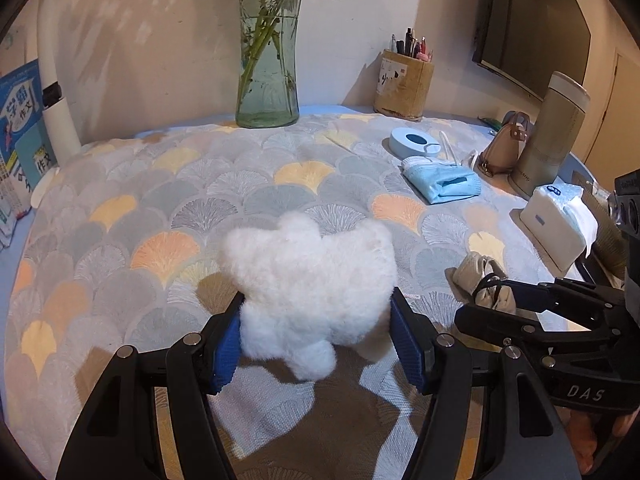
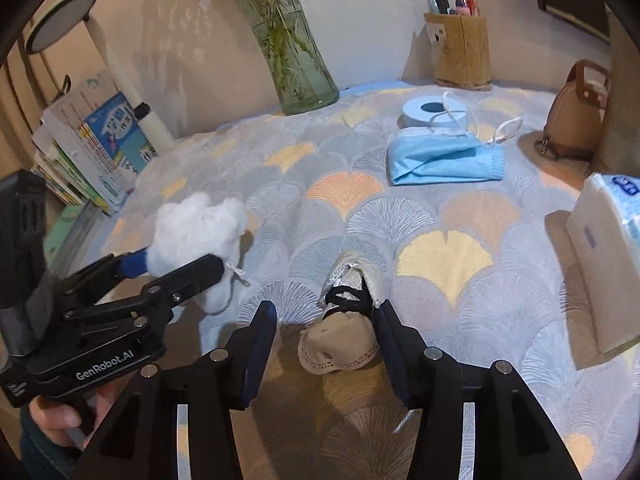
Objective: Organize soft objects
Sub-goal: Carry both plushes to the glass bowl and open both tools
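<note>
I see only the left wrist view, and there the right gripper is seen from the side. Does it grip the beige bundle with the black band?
Observer: No. In the right wrist view the right gripper is open. The beige bundle lies on the tablecloth between the jaws, with a clear gap to the finger on the picture's left.
Operator: And the other finger?
Observer: The other finger is right beside the bundle. I cannot tell whether it touches it.
Operator: What is at the bundle's near end?
Observer: A lace-trimmed edge, turned toward the camera.
</note>
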